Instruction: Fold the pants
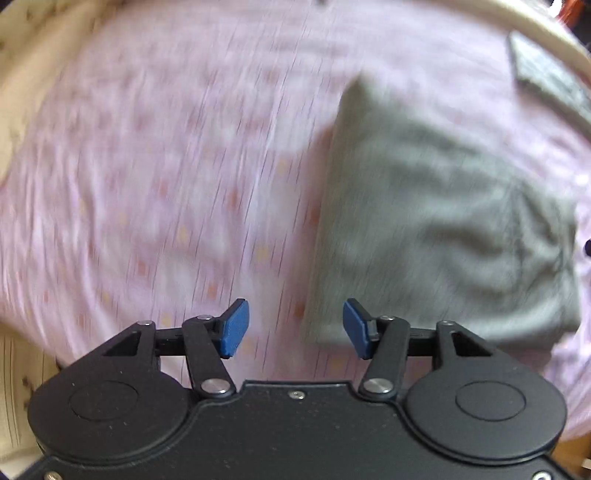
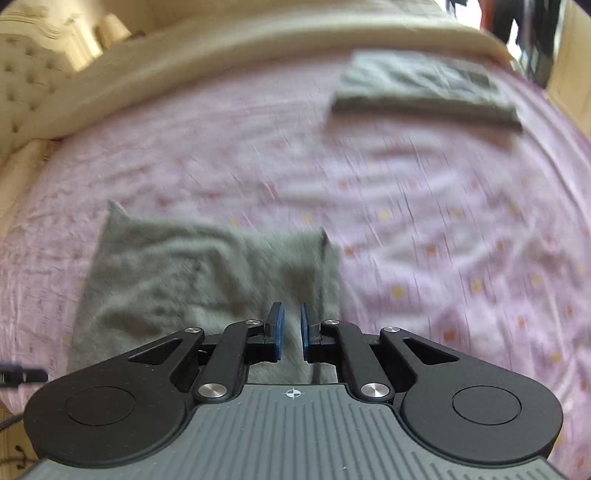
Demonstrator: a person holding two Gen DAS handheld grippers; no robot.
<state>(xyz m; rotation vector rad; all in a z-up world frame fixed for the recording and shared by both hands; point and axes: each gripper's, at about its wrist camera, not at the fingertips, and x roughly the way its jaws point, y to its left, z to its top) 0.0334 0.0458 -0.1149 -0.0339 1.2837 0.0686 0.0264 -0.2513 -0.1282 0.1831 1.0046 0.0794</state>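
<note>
Grey pants lie folded into a rectangle on the pink bedsheet. In the left wrist view they are to the right of my left gripper, which is open and empty above the sheet by the pants' near left corner. In the right wrist view the same folded pants lie just ahead and left of my right gripper. Its blue pads stand a small gap apart with nothing between them. Both views are blurred by motion.
A second folded grey garment lies at the far side of the bed, also seen in the left wrist view. A cream tufted headboard and cream bed rim border the sheet.
</note>
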